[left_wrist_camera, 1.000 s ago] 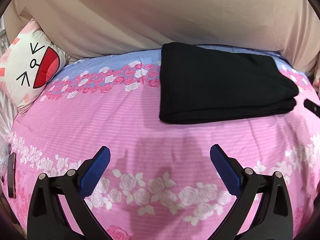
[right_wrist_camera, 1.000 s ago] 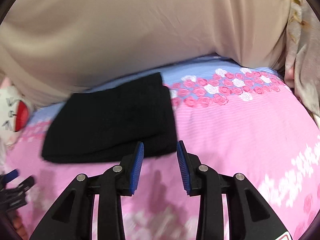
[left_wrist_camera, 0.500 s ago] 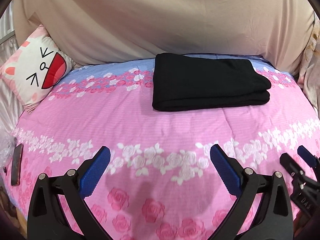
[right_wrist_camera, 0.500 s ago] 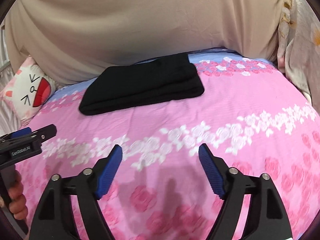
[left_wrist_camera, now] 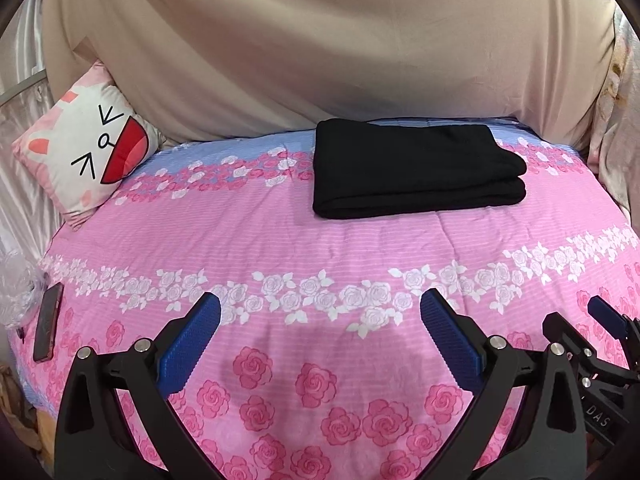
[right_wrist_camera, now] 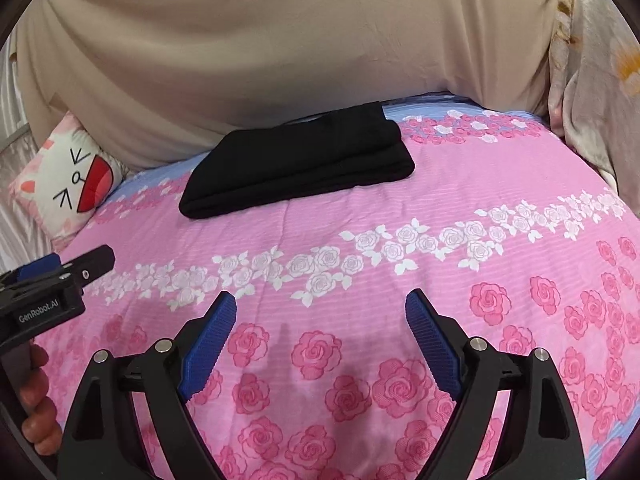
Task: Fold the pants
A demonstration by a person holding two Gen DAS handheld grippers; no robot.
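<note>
Fingers of the left gripper [left_wrist_camera: 320, 332], seen from the left wrist, stand wide apart with nothing between them; the blue pads [left_wrist_camera: 188, 344] hang over the rose-printed bedspread [left_wrist_camera: 280, 240] without touching anything. Well beyond them, near the far edge of the bed and right of centre, lie the folded black pants [left_wrist_camera: 416, 172], a flat rectangle whose long axis runs across the view from left to right, with the rounded fold at the right end. A cat-face pillow [left_wrist_camera: 84, 148] leans at the far left, and a phone [left_wrist_camera: 48, 328] lies near the left edge of the bed. Beige fabric [left_wrist_camera: 320, 48] hangs behind the bed. At the lower right the right gripper [left_wrist_camera: 608, 320] shows just beside the left one, tilted down toward the bed like it.

From the right wrist, the right gripper [right_wrist_camera: 320, 328] has its fingers spread wide, having just been opening, and holds nothing; only bedspread [right_wrist_camera: 440, 200] lies under the pads [right_wrist_camera: 208, 340]. The pants [right_wrist_camera: 296, 164] sit far ahead and left of centre, their long axis slanting from lower left to upper right. At the left edge the left gripper [right_wrist_camera: 52, 280] pokes in, and a hand [right_wrist_camera: 36, 400] grips its handle from below
</note>
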